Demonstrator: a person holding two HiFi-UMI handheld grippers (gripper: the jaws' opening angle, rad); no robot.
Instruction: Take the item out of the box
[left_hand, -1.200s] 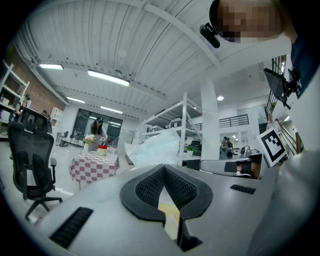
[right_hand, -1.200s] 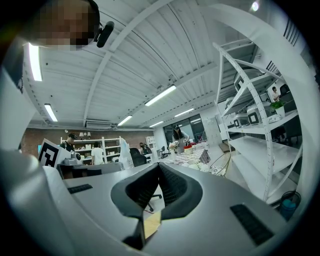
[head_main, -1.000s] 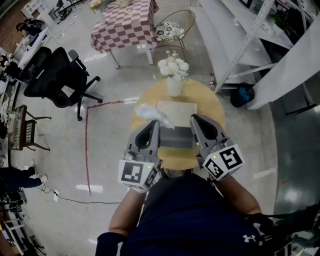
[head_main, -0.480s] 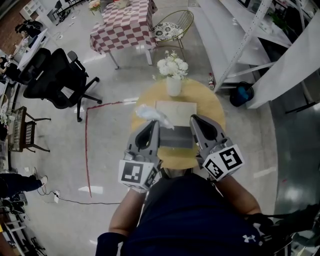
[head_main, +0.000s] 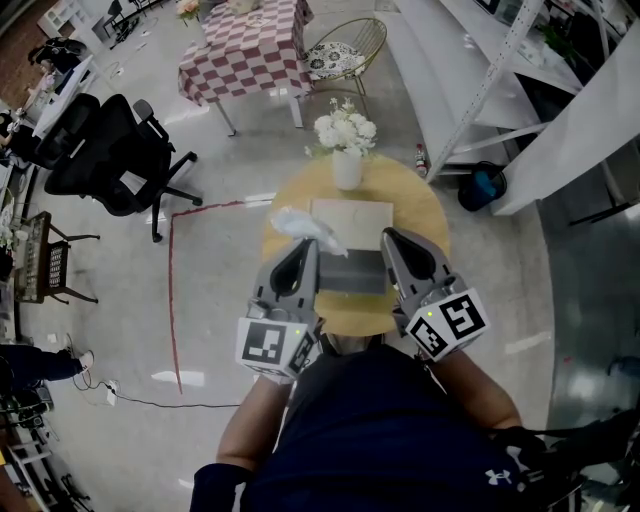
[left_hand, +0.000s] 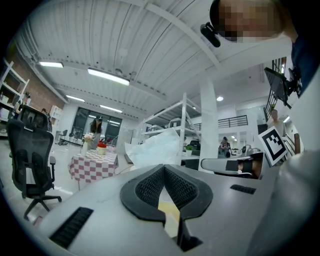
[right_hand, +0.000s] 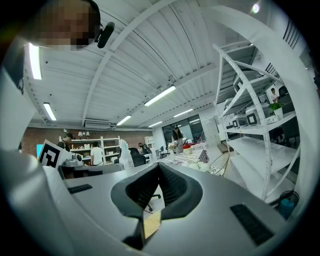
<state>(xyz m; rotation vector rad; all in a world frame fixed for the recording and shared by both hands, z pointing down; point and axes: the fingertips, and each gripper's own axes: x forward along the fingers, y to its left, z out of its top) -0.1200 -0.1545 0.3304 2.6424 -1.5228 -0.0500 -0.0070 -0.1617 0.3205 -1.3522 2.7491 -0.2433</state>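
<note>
On the round yellow table (head_main: 405, 195) a dark grey box (head_main: 350, 273) lies between my two grippers. Just behind it is a flat beige box (head_main: 352, 214). A crumpled white bag (head_main: 303, 227) lies at the grey box's far left corner and rises beyond the jaws in the left gripper view (left_hand: 155, 147). My left gripper (head_main: 308, 250) is at the grey box's left side, my right gripper (head_main: 389, 240) at its right side. Both are shut with nothing held, and both point away from me, raised, in their own views (left_hand: 164, 168) (right_hand: 159, 165). I cannot tell whether they touch the box.
A white vase of white flowers (head_main: 346, 145) stands at the table's far edge. Beyond are a checkered-cloth table (head_main: 245, 50), a gold wire chair (head_main: 345, 50) and a black office chair (head_main: 110, 150). White shelving (head_main: 500, 90) runs along the right.
</note>
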